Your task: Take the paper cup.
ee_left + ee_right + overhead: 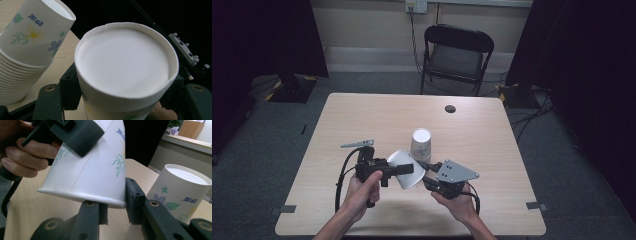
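Desk w/ chair beyond its far edge. Cup stack upside down mid-desk. 1 cup held above near side: left gripper fingers clamped on its body, right gripper fingers pinch its rim.

Small blue printed characters are showing on the paper cups, and none of them is coming through sharp enough to read. On the stack of cups in the left gripper view, a short blue mark is sitting near the top, upside down, above a yellow flower. In the right gripper view the same kind of blue mark is sitting on the stack's side, and another is showing on the single cup near its upper edge. No brand, number or sign is standing out anywhere else
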`<state>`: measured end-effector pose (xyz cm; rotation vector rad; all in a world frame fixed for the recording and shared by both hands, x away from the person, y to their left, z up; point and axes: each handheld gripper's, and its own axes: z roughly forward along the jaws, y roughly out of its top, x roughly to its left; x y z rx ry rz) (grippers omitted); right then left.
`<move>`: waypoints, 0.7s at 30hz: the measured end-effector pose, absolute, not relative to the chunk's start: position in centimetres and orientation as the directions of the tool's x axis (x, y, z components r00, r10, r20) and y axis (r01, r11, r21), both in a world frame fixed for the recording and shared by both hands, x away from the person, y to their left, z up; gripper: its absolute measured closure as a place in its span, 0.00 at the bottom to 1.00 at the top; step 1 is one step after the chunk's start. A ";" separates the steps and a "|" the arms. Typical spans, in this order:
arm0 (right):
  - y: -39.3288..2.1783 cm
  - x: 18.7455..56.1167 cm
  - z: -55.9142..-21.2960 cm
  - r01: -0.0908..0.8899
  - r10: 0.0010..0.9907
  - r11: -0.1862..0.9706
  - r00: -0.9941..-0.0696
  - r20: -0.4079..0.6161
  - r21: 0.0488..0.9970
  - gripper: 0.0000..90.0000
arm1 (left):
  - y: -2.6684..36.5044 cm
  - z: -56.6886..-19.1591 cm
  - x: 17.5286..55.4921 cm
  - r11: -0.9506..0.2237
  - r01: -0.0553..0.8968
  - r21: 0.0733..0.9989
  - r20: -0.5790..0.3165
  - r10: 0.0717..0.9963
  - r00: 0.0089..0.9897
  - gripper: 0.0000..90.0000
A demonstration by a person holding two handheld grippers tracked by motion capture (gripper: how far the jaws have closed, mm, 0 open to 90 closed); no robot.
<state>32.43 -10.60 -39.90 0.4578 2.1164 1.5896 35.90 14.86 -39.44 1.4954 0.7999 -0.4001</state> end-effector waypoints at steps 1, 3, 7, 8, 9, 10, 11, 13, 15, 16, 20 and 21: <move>-10.6 32.4 -39.9 -0.005 0.524 0.273 -0.838 -0.153 0.962 0.86 | 14.9 -39.5 35.9 0.073 0.689 0.721 -0.684 0.231 0.692 0.37; -10.7 32.3 -40.0 -0.007 0.527 0.270 -0.836 -0.154 0.963 0.87 | 14.9 -39.5 35.9 0.070 0.687 0.723 -0.682 0.234 0.693 0.37; -10.7 32.3 -40.1 -0.015 0.531 0.284 -0.830 -0.170 0.959 0.91 | 14.8 -39.7 35.9 0.066 0.697 0.714 -0.690 0.232 0.686 0.36; -10.7 32.3 -40.1 -0.015 0.530 0.288 -0.830 -0.173 0.958 0.92 | 14.9 -39.7 35.9 0.064 0.693 0.718 -0.686 0.236 0.688 0.36; -10.7 32.3 -40.1 -0.015 0.530 0.288 -0.830 -0.173 0.958 0.92 | 14.9 -39.7 35.9 0.064 0.693 0.718 -0.686 0.236 0.688 0.36; -10.6 32.3 -40.1 -0.023 0.530 0.295 -0.828 -0.184 0.955 0.93 | 14.8 -39.6 35.9 0.062 0.693 0.718 -0.685 0.241 0.688 0.35; -10.6 32.3 -40.1 -0.023 0.530 0.295 -0.828 -0.184 0.955 0.93 | 14.8 -39.6 35.9 0.062 0.693 0.718 -0.685 0.241 0.688 0.35; -10.5 32.2 -40.2 -0.031 0.533 0.303 -0.823 -0.196 0.952 0.95 | 14.8 -39.7 35.9 0.060 0.680 0.731 -0.672 0.240 0.701 0.34; -10.5 32.2 -40.2 -0.031 0.532 0.304 -0.824 -0.196 0.952 0.95 | 14.8 -39.7 35.9 0.059 0.680 0.731 -0.672 0.239 0.701 0.33; -10.5 32.2 -40.2 -0.031 0.529 0.306 -0.825 -0.197 0.952 0.95 | 14.8 -39.7 35.9 0.055 0.677 0.734 -0.668 0.238 0.705 0.33; -10.5 32.2 -40.2 -0.037 0.524 0.306 -0.828 -0.201 0.951 0.95 | 14.7 -39.6 35.8 0.059 0.669 0.741 -0.662 0.228 0.714 0.29; -10.6 32.2 -40.1 -0.039 0.527 0.298 -0.826 -0.198 0.954 0.95 | 14.7 -39.6 35.8 0.052 0.661 0.748 -0.653 0.233 0.721 0.27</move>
